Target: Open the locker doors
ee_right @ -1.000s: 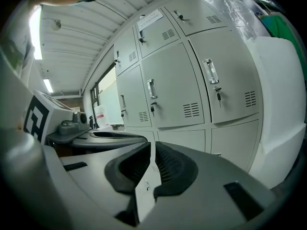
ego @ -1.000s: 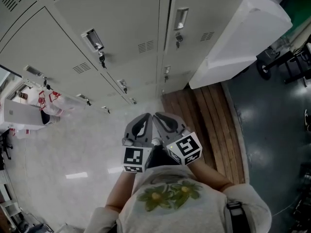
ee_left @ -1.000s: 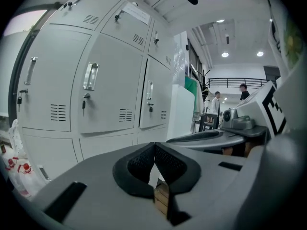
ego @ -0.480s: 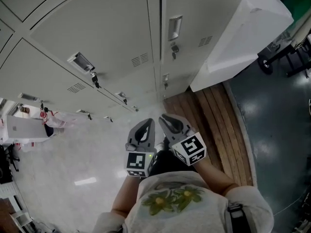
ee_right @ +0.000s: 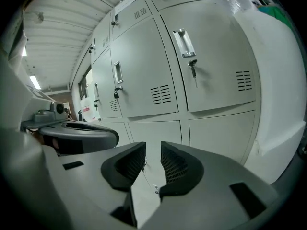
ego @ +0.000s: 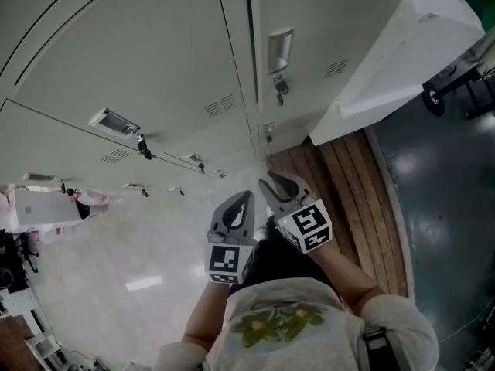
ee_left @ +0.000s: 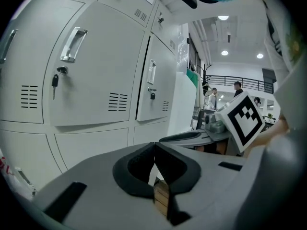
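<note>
Pale grey locker doors stand shut ahead of me. In the head view one door has a recessed handle (ego: 280, 49) with a key (ego: 281, 89) below it. A second door's handle (ego: 112, 120) lies further left. My left gripper (ego: 244, 198) is held low at my chest, shut, with nothing in it; in its own view the jaws (ee_left: 154, 147) meet. My right gripper (ego: 275, 181) is beside it, and its jaws (ee_right: 152, 153) are opening with only air between them. The nearest handle (ee_right: 183, 42) and key (ee_right: 193, 68) sit above them, out of reach.
A tall white cabinet side (ego: 402, 60) stands right of the lockers. Wooden planks (ego: 340, 184) run beneath it, beside a dark green floor (ego: 441, 192). Glossy pale floor (ego: 116, 261) spreads left, with a red and white bag (ego: 77, 205) at the lockers' foot. People (ee_left: 213, 97) stand far off.
The lockers have come closer and fill more of the head view. Both grippers have slid slightly right and lower in the frame, still side by side.
</note>
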`<state>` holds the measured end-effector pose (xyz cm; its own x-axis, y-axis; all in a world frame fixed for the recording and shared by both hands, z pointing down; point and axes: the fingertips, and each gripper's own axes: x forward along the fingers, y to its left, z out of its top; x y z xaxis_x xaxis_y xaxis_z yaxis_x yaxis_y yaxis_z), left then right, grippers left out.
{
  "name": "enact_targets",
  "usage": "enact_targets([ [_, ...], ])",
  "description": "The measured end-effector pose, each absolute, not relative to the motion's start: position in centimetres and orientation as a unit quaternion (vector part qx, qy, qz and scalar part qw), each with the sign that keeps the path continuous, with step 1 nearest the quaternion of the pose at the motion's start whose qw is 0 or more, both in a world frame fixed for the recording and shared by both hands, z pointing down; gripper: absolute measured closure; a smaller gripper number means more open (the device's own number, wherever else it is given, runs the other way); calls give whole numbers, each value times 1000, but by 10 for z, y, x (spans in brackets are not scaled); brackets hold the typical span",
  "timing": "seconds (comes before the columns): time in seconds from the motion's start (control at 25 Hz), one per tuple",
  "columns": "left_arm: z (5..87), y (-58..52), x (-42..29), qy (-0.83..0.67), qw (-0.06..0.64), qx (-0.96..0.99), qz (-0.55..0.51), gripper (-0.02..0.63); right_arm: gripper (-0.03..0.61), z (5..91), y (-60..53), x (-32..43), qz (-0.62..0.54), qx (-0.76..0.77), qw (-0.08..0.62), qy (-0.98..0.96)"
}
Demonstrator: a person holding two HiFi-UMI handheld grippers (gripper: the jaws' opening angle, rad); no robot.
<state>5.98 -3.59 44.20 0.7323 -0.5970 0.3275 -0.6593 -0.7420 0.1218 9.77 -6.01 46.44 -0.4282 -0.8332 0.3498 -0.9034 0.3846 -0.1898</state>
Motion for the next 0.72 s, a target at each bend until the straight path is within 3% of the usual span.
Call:
enact_targets([
  [0.72,479,-53,70,-324,137,925,145,586,460,535,-107,117,193,525,153,-814],
])
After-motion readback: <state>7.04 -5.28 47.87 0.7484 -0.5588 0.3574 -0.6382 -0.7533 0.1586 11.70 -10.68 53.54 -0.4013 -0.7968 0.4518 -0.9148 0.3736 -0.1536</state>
